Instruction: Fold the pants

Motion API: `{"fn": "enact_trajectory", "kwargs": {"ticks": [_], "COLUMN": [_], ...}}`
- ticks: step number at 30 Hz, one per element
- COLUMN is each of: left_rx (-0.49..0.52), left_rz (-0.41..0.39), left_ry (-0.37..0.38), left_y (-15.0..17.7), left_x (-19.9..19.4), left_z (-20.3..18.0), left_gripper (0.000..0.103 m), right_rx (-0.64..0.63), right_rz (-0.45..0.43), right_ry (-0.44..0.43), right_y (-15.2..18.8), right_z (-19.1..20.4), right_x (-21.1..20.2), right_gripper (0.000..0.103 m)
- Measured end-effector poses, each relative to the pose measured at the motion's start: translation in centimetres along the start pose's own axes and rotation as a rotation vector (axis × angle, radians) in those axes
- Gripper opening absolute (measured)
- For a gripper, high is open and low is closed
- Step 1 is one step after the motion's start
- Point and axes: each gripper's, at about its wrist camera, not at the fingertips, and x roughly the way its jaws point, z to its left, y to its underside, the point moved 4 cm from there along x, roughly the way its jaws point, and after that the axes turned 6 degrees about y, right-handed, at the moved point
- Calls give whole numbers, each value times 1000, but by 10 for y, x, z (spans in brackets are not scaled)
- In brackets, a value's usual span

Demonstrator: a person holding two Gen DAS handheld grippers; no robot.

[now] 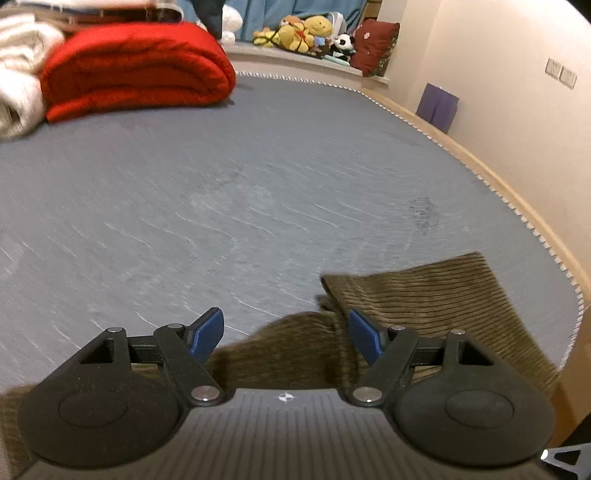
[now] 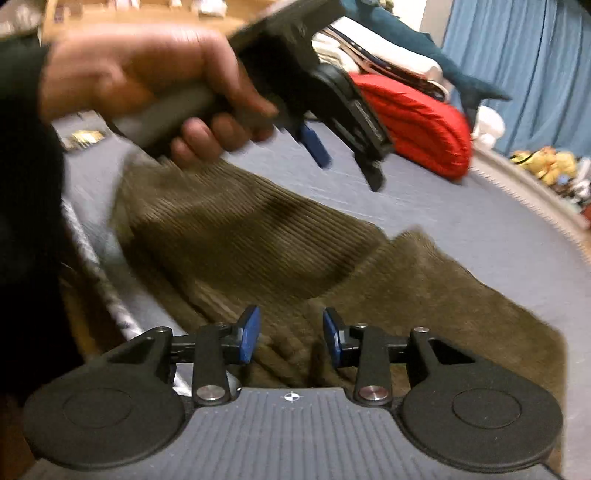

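Observation:
Olive-brown corduroy pants [image 2: 258, 243] lie folded over on the grey-blue bed [image 2: 461, 214], near its front edge. In the left wrist view the pants [image 1: 424, 295] lie below and to the right of my left gripper [image 1: 286, 325], which is open and empty, raised above the fabric. That left gripper also shows in the right wrist view [image 2: 343, 162], held by a hand above the pants. My right gripper [image 2: 291, 332] is open, its blue pads [image 2: 248, 334] hovering just over the pants, holding nothing.
A folded red blanket [image 1: 136, 70] and white bedding [image 1: 18, 74] lie at the far side of the bed. Stuffed toys [image 1: 306, 33] sit on a ledge beyond. The bed's wooden edge [image 1: 517, 192] and a wall run along the right.

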Motion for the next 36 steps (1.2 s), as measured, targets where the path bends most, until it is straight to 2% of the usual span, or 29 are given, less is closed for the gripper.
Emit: {"fn": "enact_trajectory", "kwargs": {"ticks": [3,5,6,8,11,13,15,16,18,21,25,28,30,32,34,35,36], "left_rx": [-78,-126,-139,-148,-140,-127,-105,-99,-97,-91,-27,4,11,15,24,22,18], "left_rz": [38,68,85,107,135,148,154,154,151,131,63,8,-10,-18,-19,-18,-12], "left_ry": [77,132,149,160,165,163,153,149,146,135,97,127,160,197,239,261,287], "left_y": [2,3,4,5,7,9,10,9,8,5,-2,-6,-7,-6,-6,-6,-7], "left_x": [12,21,27,36,51,59,64,66,67,66,57,49,45,43,42,41,41], "left_z": [-1,-2,-4,-8,-14,-16,-18,-20,-20,-22,-30,-40,-46,-54,-64,-69,-75], "left_gripper": [76,65,64,64,64,64,64,64,64,64,67,72,75,78,83,87,87], "right_rx": [72,145,196,298,493,621,757,812,925,1049,1122,1171,1148,1145,1144,1107,1009], "right_rz": [-40,-71,-87,-98,-73,-25,37,66,127,175,171,167,172,163,139,122,91], "right_ry": [2,38,75,182,410,573,678,701,683,610,513,415,425,425,441,452,482], "right_y": [-5,-2,-1,4,27,50,76,89,113,136,142,139,129,126,122,115,101], "right_z": [-13,-32,-46,-75,-125,-157,-186,-196,-213,-225,-226,-225,-220,-218,-216,-213,-203], "right_x": [-12,-23,-28,-33,-46,-52,-59,-58,-58,-55,-48,-47,-43,-45,-52,-54,-59], "right_gripper": [40,41,42,52,67,70,71,71,71,75,75,72,65,41,33,31,30]}}
